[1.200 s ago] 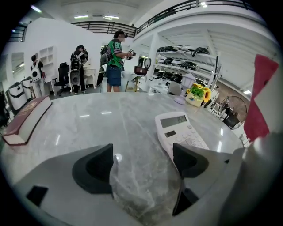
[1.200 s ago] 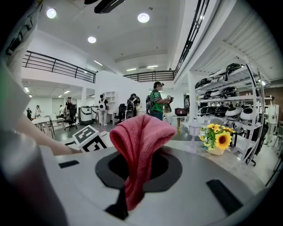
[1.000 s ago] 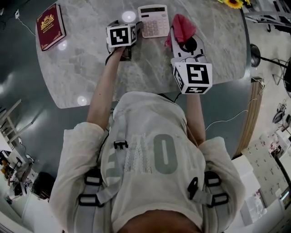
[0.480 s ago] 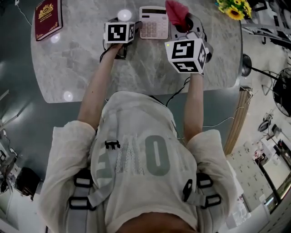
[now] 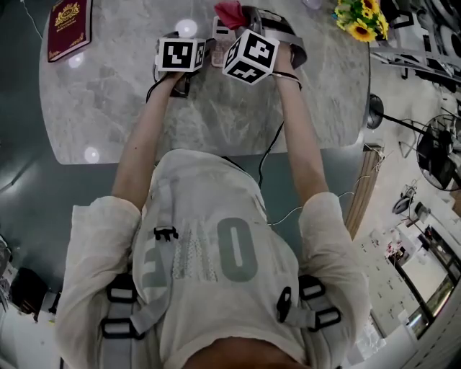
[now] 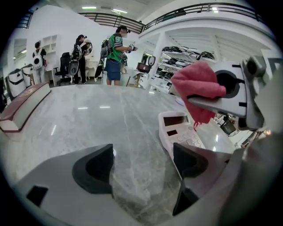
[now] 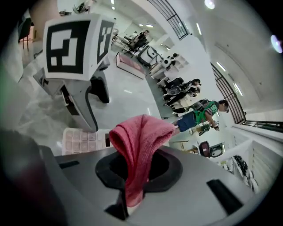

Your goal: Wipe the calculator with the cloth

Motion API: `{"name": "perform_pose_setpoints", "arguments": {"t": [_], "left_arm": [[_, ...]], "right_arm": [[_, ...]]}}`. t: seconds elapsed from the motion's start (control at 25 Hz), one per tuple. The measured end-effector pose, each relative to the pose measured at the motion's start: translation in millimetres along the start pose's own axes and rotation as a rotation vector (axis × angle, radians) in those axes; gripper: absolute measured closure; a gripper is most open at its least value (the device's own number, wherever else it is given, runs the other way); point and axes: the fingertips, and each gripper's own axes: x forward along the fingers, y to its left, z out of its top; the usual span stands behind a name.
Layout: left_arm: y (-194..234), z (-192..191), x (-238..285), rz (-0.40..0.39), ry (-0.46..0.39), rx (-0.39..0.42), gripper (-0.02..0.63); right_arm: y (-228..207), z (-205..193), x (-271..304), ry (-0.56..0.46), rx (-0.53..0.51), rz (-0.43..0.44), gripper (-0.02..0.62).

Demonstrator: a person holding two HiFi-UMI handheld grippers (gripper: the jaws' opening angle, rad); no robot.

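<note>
The white calculator (image 6: 180, 133) lies flat on the marble table (image 5: 216, 115), just right of my left gripper (image 6: 141, 164). That gripper rests low on the table, open, with nothing between its dark pads (image 6: 93, 169). My right gripper (image 7: 134, 187) is shut on a red cloth (image 7: 139, 140), which bunches up out of the jaws. The cloth (image 6: 196, 84) hangs above the calculator's far end. The calculator's keys (image 7: 82, 140) show beyond the cloth. In the head view the calculator (image 5: 218, 42) is mostly hidden between the two marker cubes, and the cloth (image 5: 230, 13) shows at the top edge.
A dark red book (image 5: 68, 29) lies at the table's far left corner. Sunflowers (image 5: 356, 19) stand at the far right. The table's right edge (image 5: 367, 79) drops to the floor, where a cable trails. People stand far off in the room behind.
My right gripper has swung left with the cloth, from right of the calculator to over it. The left gripper has stayed beside the calculator's left side.
</note>
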Motion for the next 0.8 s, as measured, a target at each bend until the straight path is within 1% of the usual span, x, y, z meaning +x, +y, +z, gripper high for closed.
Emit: {"name": "perform_pose_setpoints", "arguments": {"t": [0.16,0.32,0.44,0.6,0.8], "left_arm": [[1,-1,2,-0.009,0.009,0.004,0.179],[3,0,2,-0.007,0.014,0.002,0.179],[3,-1,1,-0.008,0.016,0.003,0.180],[2,-1,1,-0.012,0.022,0.003,0.179],[3,-1,1,-0.015,0.009,0.007,0.179]], "right_arm": [[13,-1,22,0.054,-0.052,0.019,0.541],[23,-2,35,0.101,-0.146,0.028,0.541],[31,-3,39,0.118,-0.145,0.051,0.541],[33,-4,41,0.143,-0.182,0.032,0.541],[38,-4,41,0.163,-0.212,0.008,0.541]]}}
